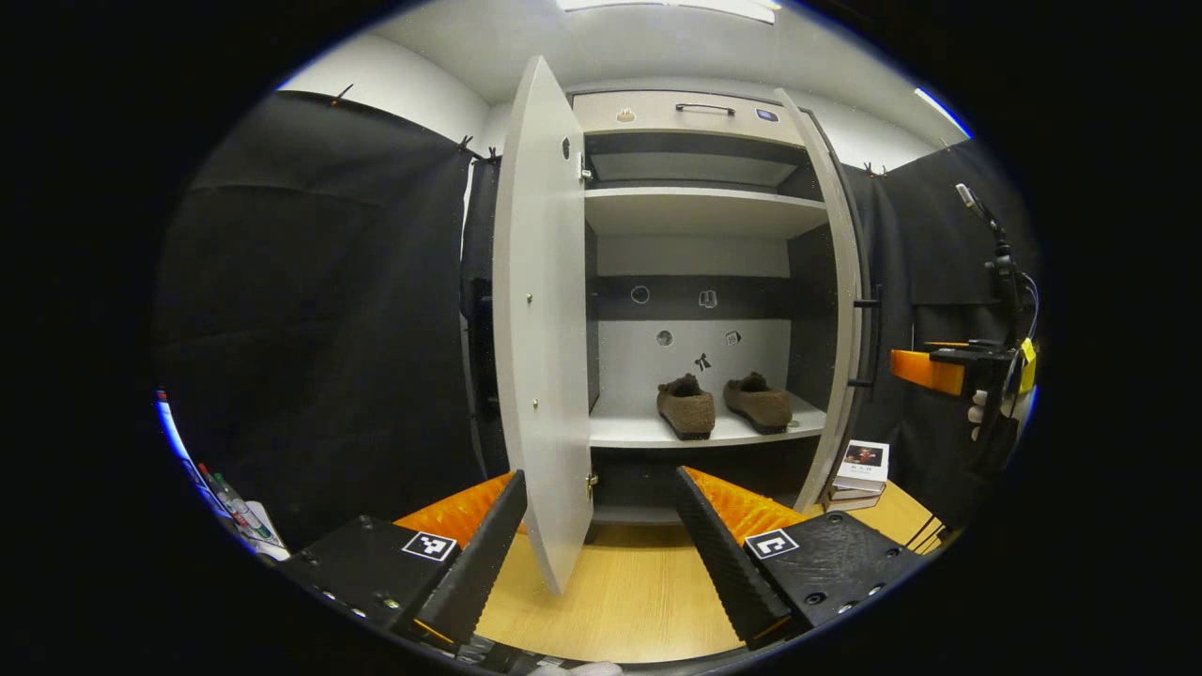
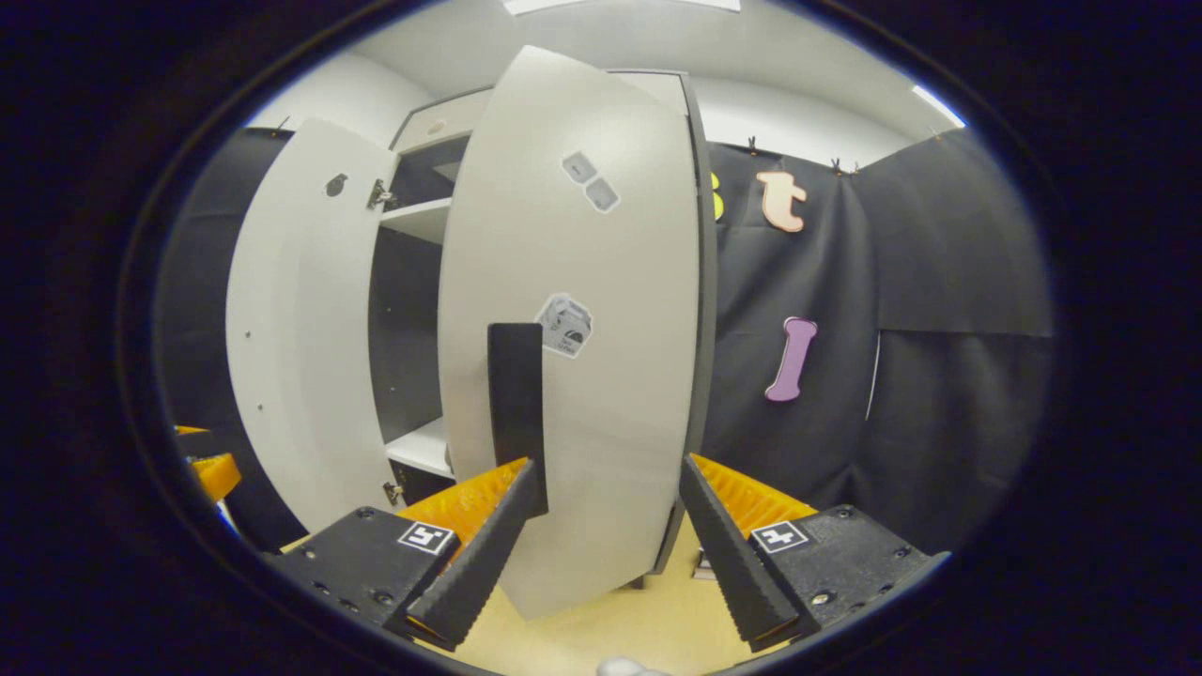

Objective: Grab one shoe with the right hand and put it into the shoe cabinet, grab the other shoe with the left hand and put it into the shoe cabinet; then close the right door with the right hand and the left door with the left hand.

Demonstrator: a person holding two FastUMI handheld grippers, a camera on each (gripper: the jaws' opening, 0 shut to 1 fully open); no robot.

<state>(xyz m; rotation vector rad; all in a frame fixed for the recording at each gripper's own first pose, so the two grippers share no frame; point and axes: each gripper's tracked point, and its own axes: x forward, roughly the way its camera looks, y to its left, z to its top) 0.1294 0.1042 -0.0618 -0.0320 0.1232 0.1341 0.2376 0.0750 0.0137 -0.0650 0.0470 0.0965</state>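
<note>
Two brown shoes (image 1: 685, 406) (image 1: 759, 401) stand side by side on the lower shelf (image 1: 648, 432) of the white shoe cabinet. Both doors are open. My left gripper (image 1: 599, 477) is open, and the left door (image 1: 545, 329) shows edge-on between its fingers, a little ahead of them. My right gripper (image 2: 608, 462) is open and faces the outer face of the right door (image 2: 582, 376). That door's black handle (image 2: 516, 404) is just above its left fingertip. Whether anything touches the door I cannot tell. The right gripper (image 1: 948, 371) and the hand holding it also appear beyond the right door (image 1: 840, 300).
A wooden floor (image 1: 639, 591) runs up to the cabinet. A small stack of books (image 1: 864, 465) lies by the right door's foot. Some bottles (image 1: 230, 502) sit at the far left. Black cloth walls surround the cabinet. The upper shelf (image 1: 700, 202) holds nothing.
</note>
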